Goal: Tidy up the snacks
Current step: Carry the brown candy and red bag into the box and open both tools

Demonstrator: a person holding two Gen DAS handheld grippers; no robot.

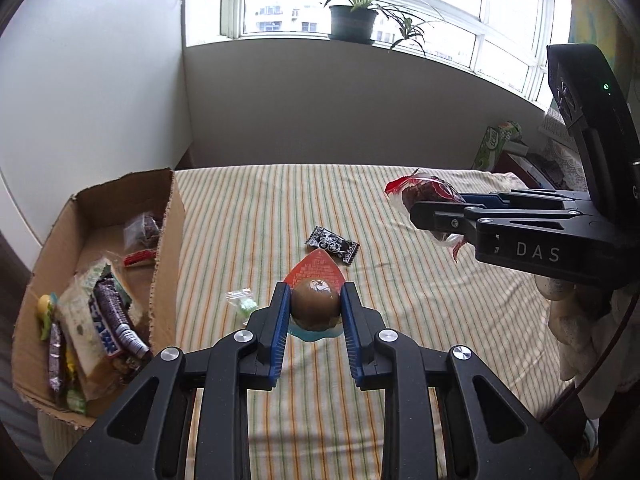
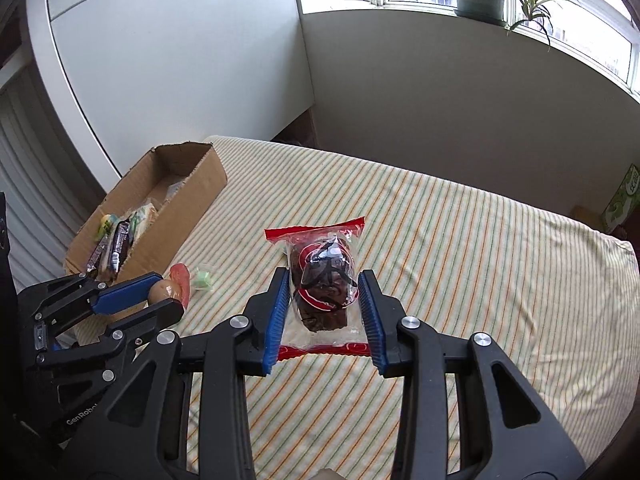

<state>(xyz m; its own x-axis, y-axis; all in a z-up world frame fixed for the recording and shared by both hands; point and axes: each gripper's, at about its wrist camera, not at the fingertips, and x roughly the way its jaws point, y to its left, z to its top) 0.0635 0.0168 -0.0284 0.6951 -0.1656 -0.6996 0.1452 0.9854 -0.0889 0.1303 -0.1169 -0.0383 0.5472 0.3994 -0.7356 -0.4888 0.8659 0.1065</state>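
Matt cardboard box (image 1: 168, 216) (torn edges), striped cloth (image 1: 400, 320), glossy plastic wrappers (image 2: 320, 276).

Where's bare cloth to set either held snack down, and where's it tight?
Free: striped cloth right of the red-wrapped cake, out to the far edge; also the near strip under both grippers. Tight: beside the cardboard box, where the black candy and green candy lie; the box's near end is packed.

Potted plant (image 1: 353, 20) on the windowsill; below it striped cloth (image 1: 400, 300); to its right, green carton (image 1: 494, 148).
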